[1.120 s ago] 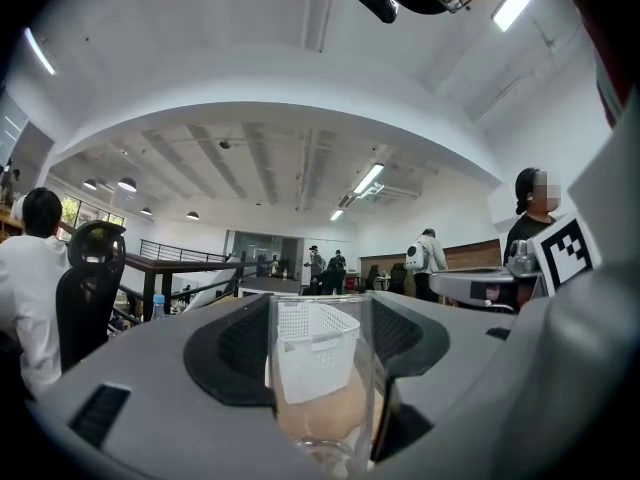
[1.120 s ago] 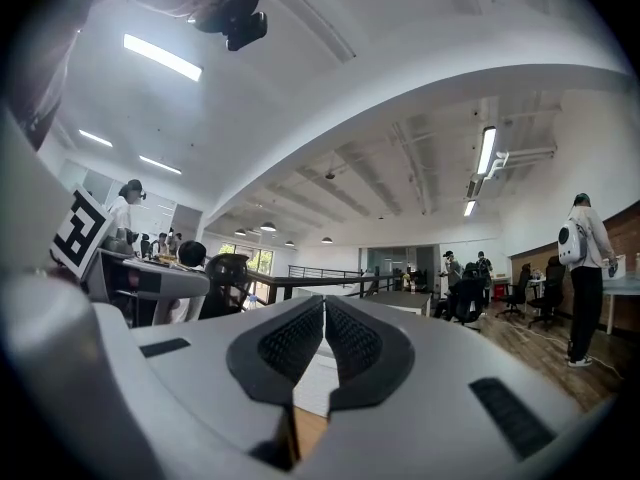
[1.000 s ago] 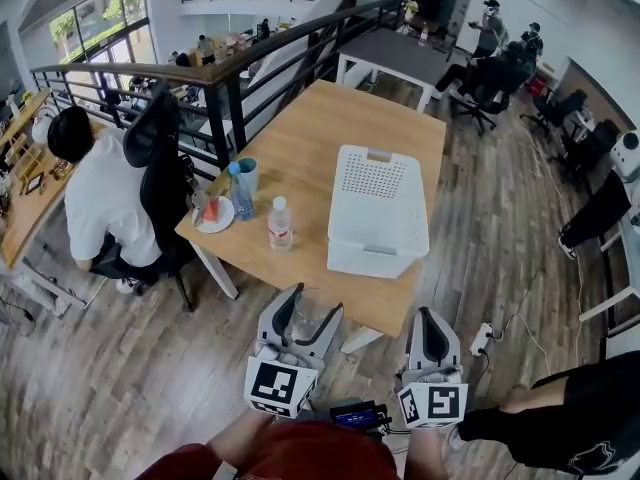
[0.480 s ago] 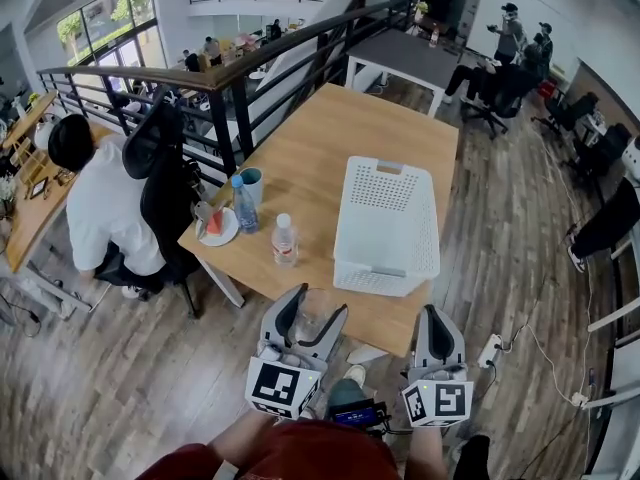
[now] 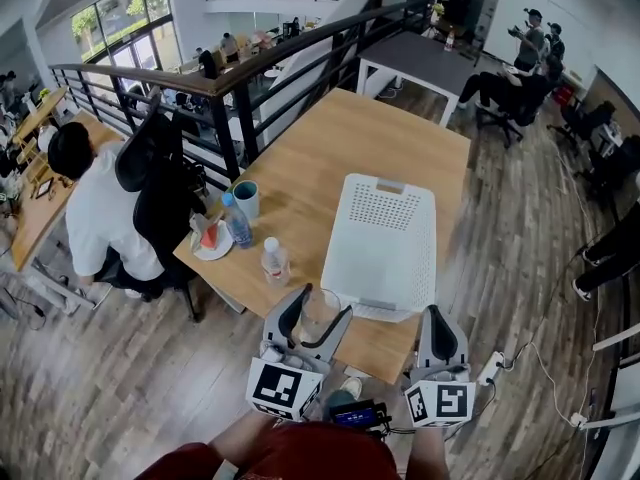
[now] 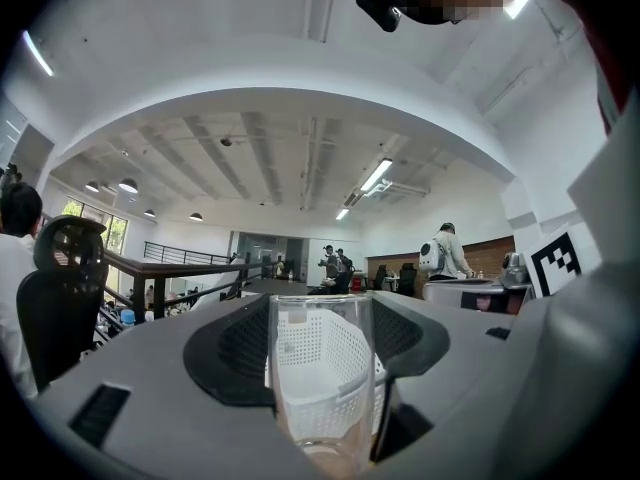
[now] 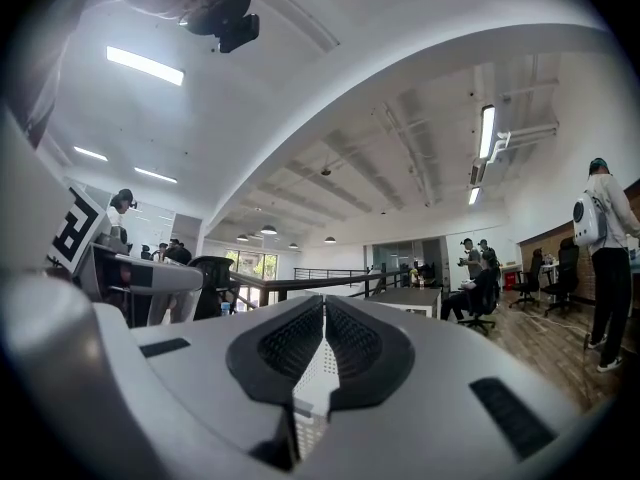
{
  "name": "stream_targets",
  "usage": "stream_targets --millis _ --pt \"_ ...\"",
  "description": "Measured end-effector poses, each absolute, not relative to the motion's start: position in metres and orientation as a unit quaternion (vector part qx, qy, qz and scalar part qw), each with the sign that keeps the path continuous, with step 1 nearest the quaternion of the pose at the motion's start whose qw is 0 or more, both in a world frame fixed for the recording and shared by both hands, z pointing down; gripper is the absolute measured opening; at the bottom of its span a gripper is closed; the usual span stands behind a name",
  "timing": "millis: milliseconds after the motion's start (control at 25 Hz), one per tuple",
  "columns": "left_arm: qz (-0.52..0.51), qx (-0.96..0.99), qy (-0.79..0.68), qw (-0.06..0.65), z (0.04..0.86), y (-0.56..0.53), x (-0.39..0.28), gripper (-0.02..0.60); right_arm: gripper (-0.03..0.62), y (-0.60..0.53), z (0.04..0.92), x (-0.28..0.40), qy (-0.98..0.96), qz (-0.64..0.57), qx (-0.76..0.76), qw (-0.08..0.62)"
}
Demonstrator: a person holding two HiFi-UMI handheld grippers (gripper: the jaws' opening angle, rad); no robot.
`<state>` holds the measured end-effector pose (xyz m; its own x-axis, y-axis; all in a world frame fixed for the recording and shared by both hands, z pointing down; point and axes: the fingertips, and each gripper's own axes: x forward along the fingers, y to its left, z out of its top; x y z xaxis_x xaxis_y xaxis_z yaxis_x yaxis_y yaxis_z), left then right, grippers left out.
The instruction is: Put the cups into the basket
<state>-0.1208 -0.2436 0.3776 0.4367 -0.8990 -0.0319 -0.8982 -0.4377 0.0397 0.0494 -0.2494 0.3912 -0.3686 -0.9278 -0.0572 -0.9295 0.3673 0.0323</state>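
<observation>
My left gripper (image 5: 320,313) is shut on a clear glass cup (image 5: 319,313), held upright over the table's near edge; in the left gripper view the cup (image 6: 322,378) fills the gap between the jaws. The white perforated basket (image 5: 383,240) stands on the wooden table (image 5: 320,158) just ahead and to the right, also seen through the cup as the basket (image 6: 305,353). A teal cup (image 5: 246,199) sits at the table's left edge. My right gripper (image 5: 437,334) is shut and empty at the table's near corner; its jaws (image 7: 322,363) meet with nothing between.
A water bottle (image 5: 273,261), a blue bottle (image 5: 235,223) and a plate (image 5: 211,240) with small items lie left of the basket. A person in a white shirt (image 5: 95,208) sits in an office chair by the table's left side. A black railing (image 5: 240,68) runs behind.
The view has moved toward the table; both grippers now reach its near edge, the left one still holding the glass cup. The basket appears closer.
</observation>
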Motion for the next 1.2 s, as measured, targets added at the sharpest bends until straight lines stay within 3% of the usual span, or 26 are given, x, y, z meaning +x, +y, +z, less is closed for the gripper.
stream_targets --millis 840,1200 --pt "-0.020 0.838 -0.546 0.005 0.367 -0.359 -0.035 0.287 0.012 -0.354 0.398 0.159 0.825 0.011 -0.565 0.024" --pt "-0.013 0.845 -0.534 0.014 0.376 -0.381 -0.027 0.287 0.012 -0.369 0.405 0.162 0.819 0.003 -0.573 0.016"
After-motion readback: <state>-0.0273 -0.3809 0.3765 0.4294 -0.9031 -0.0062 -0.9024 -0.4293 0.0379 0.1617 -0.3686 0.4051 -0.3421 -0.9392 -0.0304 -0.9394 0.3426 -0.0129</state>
